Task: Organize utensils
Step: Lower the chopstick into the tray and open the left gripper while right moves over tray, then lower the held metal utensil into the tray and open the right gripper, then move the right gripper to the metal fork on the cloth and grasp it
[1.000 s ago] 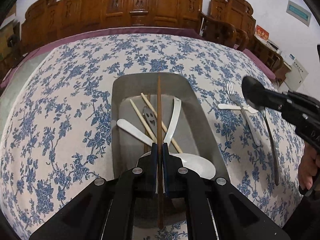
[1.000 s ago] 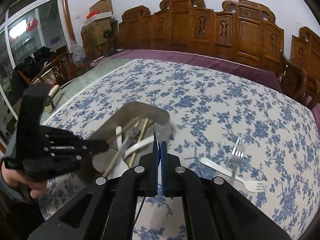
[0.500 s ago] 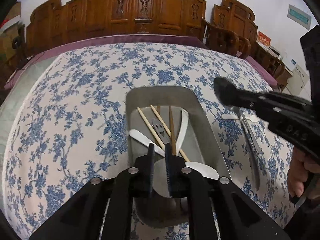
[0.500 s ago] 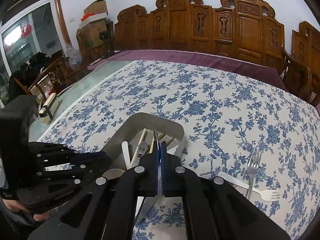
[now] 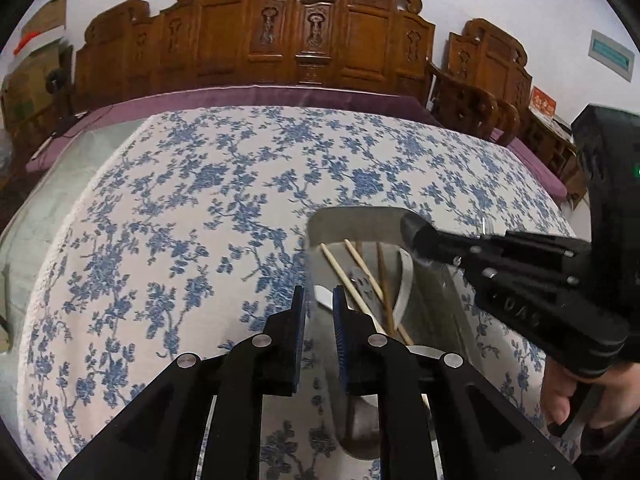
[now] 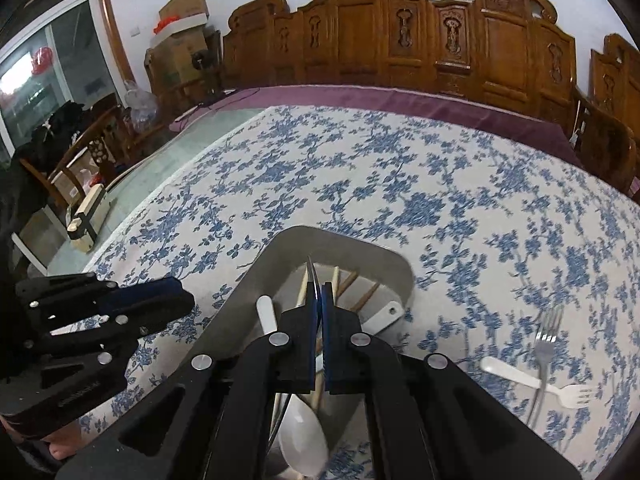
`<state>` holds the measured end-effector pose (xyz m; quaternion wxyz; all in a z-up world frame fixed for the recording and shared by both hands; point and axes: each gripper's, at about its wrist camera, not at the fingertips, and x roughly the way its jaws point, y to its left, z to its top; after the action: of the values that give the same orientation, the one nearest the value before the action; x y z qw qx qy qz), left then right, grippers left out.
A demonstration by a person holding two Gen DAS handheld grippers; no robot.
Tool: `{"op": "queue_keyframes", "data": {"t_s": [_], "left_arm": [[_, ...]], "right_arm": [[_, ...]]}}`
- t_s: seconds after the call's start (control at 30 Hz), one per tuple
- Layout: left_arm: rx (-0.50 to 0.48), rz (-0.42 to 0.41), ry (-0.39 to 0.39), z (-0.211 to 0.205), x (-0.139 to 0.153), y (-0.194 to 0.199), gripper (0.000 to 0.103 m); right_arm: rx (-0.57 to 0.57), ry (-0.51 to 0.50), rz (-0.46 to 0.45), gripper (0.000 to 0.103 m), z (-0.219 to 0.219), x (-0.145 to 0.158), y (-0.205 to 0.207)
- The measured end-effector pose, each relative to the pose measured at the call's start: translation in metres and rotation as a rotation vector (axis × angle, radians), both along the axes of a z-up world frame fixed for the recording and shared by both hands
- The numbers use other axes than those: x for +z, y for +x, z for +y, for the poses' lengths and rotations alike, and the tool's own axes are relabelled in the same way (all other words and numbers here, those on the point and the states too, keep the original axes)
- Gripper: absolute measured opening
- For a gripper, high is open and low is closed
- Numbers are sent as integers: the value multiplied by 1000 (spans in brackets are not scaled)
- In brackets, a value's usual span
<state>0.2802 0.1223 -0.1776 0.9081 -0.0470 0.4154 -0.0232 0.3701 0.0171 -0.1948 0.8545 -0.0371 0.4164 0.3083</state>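
A steel tray (image 5: 352, 222) (image 6: 280, 280) on the floral cloth holds chopsticks (image 5: 340, 268), a dark chopstick (image 5: 383, 280), white spoons (image 6: 267, 314) and a small metal piece. My left gripper (image 5: 318, 300) is open and empty over the tray's left edge. My right gripper (image 6: 319, 292) is shut on a thin metal knife (image 6: 313, 276), edge on, above the tray; it also shows in the left wrist view (image 5: 412, 228). A metal fork (image 6: 546, 344) and a white plastic fork (image 6: 536, 380) lie on the cloth to the right.
The table (image 5: 180, 220) has a blue floral cloth and a purple border at the back. Carved wooden chairs (image 5: 304, 40) line the far side. A wooden block (image 6: 86, 226) lies on the bare table part at the left.
My left gripper let go of the dark chopstick into the tray, opened and moved left. My right gripper carried the knife left to above the tray.
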Motion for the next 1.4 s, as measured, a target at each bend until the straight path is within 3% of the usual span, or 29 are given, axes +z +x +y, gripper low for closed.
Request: {"op": "queue_keyframes", "data": {"t_s": [0.4, 0.8, 0.9, 1.13, 1.4], "left_arm": [[44, -14, 15, 20, 3, 2, 17], [68, -21, 4, 29, 6, 1, 17], [59, -19, 8, 26, 5, 1, 17], [27, -27, 4, 11, 8, -3, 18], [-34, -45, 11, -19, 13, -10, 34]], "right_arm": [[-27, 55, 99, 3, 28, -22, 9], [-8, 50, 96, 10, 30, -22, 5], [-4, 59, 72, 32, 19, -15, 3], [10, 23, -17, 33, -25, 9, -13], [-111, -106, -43, 33, -110, -4, -12]]}}
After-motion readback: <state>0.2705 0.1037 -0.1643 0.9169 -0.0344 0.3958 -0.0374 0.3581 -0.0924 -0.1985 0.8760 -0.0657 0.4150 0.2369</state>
